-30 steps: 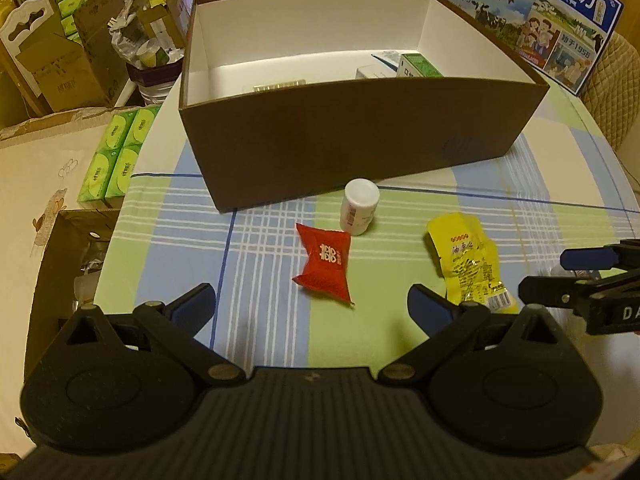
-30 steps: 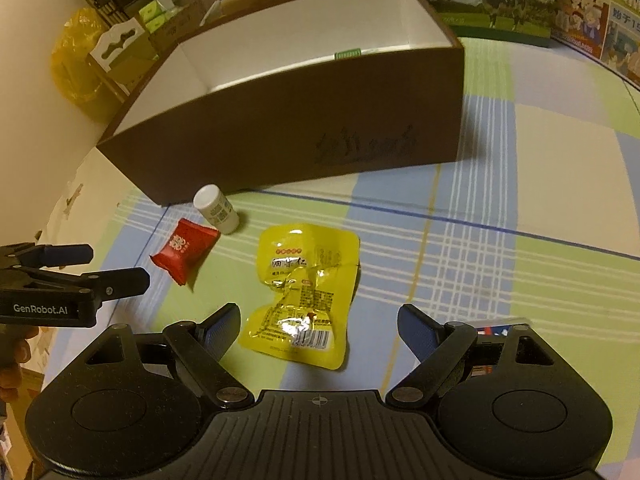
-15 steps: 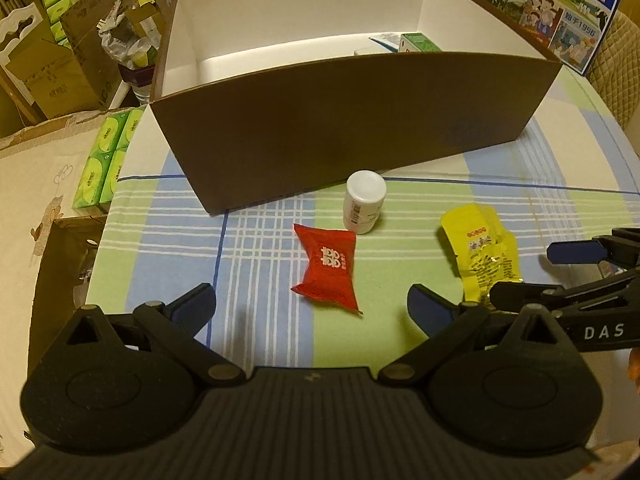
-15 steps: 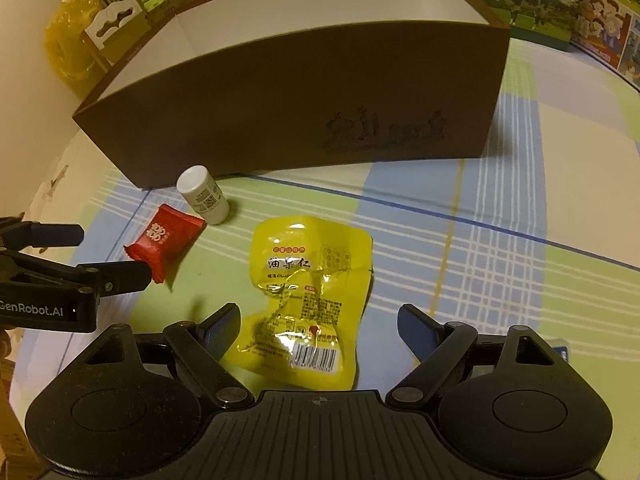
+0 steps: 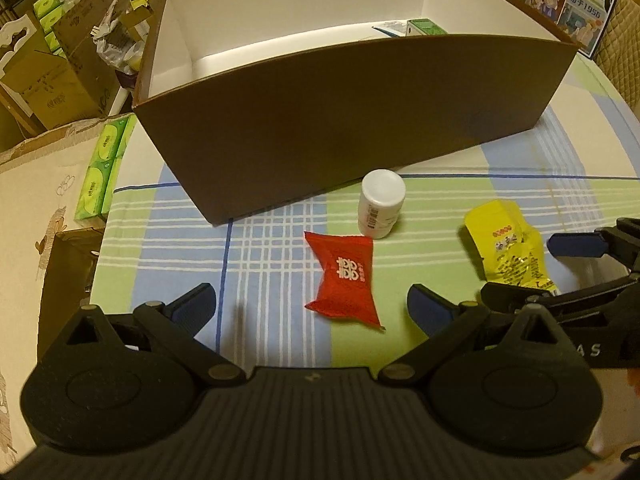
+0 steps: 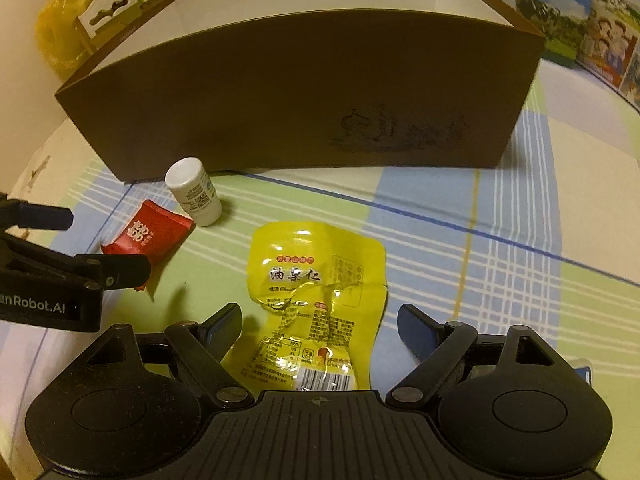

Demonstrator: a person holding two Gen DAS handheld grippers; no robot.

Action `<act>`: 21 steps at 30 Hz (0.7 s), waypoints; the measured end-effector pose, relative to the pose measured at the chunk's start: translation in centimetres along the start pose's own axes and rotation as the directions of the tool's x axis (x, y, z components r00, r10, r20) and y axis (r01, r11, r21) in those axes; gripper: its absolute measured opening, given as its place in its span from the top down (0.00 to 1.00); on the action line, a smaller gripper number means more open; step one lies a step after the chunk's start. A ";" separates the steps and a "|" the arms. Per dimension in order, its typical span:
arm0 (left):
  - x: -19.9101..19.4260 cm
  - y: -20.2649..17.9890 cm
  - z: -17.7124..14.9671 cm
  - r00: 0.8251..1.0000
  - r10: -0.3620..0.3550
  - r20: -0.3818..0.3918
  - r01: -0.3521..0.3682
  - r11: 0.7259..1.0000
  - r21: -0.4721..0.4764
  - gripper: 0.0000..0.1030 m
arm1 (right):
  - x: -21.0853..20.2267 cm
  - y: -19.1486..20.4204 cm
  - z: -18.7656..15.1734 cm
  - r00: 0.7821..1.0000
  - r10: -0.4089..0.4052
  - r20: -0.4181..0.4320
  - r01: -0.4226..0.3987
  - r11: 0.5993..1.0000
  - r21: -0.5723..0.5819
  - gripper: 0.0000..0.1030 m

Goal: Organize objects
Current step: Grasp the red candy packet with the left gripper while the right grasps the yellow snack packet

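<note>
Now both tools reach: left gripper [image 5: 311, 307] spread wide around the red packet [image 5: 345, 279], right gripper [image 6: 320, 326] spread around the yellow pouch [image 6: 316, 300]; next, pinch each, lift into the far brown box [image 5: 340, 92]

This looks like a lived-in home, probably a dining or living area used partly for storage. A round table wears a soft cloth checked in pale green, blue and white [image 5: 280, 248], the sort found in a household. Beside it stand plain brown cardboard cartons [image 5: 52, 80] holding green tissue packs [image 5: 100, 172], with a crumpled plastic bag of oddments [image 5: 120, 40] on top. A printed milk carton case showing cows and a cartoon family [image 5: 576, 8] leans behind the table, and a quilted beige chair back [image 5: 624, 52] stands at its edge. Warm, dim yellowish room light falls over everything.
</note>
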State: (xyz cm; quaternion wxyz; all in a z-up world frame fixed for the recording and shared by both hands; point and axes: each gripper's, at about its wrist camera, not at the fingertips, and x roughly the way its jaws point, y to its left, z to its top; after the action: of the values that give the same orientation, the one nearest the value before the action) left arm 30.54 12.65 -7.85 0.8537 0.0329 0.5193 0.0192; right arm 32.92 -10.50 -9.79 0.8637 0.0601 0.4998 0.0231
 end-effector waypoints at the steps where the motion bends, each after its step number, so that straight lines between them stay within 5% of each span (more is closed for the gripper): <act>1: 0.1 0.1 0.0 1.000 0.001 -0.002 -0.001 1.000 0.000 0.02 | 0.1 0.2 0.0 1.000 -0.005 0.003 0.005 1.000 -0.017 0.20; 7: 0.5 0.2 0.0 1.000 -0.001 -0.005 0.001 1.000 0.000 0.02 | 0.3 0.5 -0.1 0.998 -0.047 0.037 0.049 0.996 -0.076 0.32; 21: 2.1 -0.2 0.4 1.000 -0.017 -0.020 0.018 1.000 0.015 0.07 | 0.0 -2.1 0.2 0.999 -0.033 0.037 0.037 0.991 -0.129 0.42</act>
State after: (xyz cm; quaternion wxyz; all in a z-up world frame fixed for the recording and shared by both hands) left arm 31.87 12.56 -9.57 0.8483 0.0349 0.5282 0.0080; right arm 33.05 -12.60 -9.96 0.8747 -0.0045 0.4831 0.0393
